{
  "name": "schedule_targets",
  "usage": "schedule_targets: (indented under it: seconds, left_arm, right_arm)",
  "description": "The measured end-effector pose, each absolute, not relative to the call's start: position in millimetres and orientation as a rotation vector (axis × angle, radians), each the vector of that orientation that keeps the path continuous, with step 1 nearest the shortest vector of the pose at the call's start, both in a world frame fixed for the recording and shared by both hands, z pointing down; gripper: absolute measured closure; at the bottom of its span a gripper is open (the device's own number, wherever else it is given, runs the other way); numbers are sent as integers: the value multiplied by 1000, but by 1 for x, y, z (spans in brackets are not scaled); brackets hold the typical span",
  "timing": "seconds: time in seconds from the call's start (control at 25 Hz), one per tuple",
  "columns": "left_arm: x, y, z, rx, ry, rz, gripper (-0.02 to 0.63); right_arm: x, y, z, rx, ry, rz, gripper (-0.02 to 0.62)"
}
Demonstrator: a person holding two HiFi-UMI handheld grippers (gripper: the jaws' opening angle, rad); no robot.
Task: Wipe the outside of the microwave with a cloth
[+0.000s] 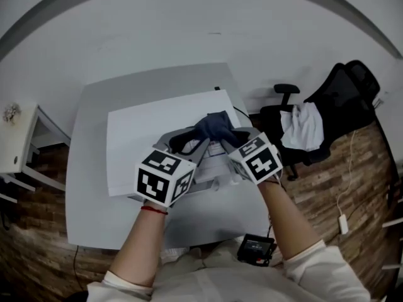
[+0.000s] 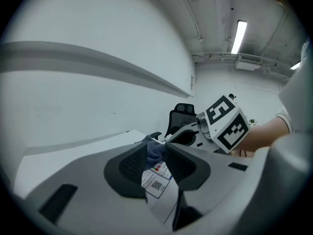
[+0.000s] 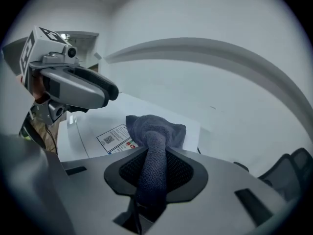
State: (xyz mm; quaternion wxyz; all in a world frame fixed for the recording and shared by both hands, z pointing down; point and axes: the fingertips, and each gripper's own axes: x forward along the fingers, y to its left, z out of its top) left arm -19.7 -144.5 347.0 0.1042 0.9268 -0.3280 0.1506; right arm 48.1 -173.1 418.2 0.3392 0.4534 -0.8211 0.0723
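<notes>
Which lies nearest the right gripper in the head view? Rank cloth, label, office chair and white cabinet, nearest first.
1. cloth, clamped by the right gripper.
2. label, on the microwave top just beneath.
3. office chair, off to the right.
4. white cabinet, far left edge.

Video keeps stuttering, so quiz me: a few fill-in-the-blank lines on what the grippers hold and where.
1. The right gripper is shut on a dark blue ____.
2. The left gripper grips the same thing, over the top of a white ____.
3. A white garment is draped on a black office ____.
Missing words: cloth; microwave; chair.
</notes>
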Motion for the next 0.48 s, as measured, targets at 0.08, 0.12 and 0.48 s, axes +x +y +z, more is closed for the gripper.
schedule_targets:
  seconds: [0.08,0.12,0.48]
  left_arm:
    - [-23,-140,350,2730,-894,443,508]
    - [-24,-137,351,2726,-858,438,514]
    - [-26,-114,363,2679,-688,483,552]
  right_arm:
    - [53,-171,418,1278,-2089,215,483]
    - [54,-170,418,1318,-2067,229,483]
    - [62,-146,419,1553,-1956,317,486]
